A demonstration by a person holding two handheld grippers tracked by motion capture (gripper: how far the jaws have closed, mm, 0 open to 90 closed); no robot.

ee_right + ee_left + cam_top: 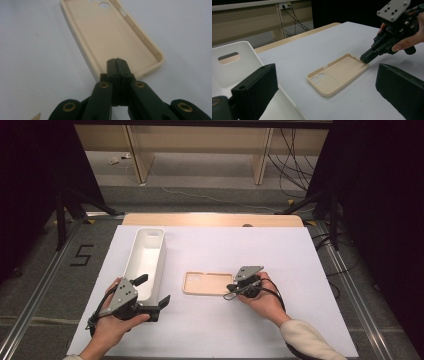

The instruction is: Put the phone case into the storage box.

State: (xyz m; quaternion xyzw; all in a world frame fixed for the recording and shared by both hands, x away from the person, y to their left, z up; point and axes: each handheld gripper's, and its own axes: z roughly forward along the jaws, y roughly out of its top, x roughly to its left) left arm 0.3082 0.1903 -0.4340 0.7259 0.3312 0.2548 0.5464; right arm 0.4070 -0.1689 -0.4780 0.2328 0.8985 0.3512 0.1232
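The right gripper (233, 287) has its two jaws pressed together at the near end of the tan phone case (207, 283), and it looks like they pinch the case's short rim, so the step now seems to be grabbing the case. The case lies flat and open side up on the white sheet (250, 250), in the middle of the table, just beside the long white bin (145, 262). The left gripper (152, 292) waits by the bin with its jaws wide apart and nothing in them, so next the right hand likely needs to lift the case gently and carry it over to the bin.
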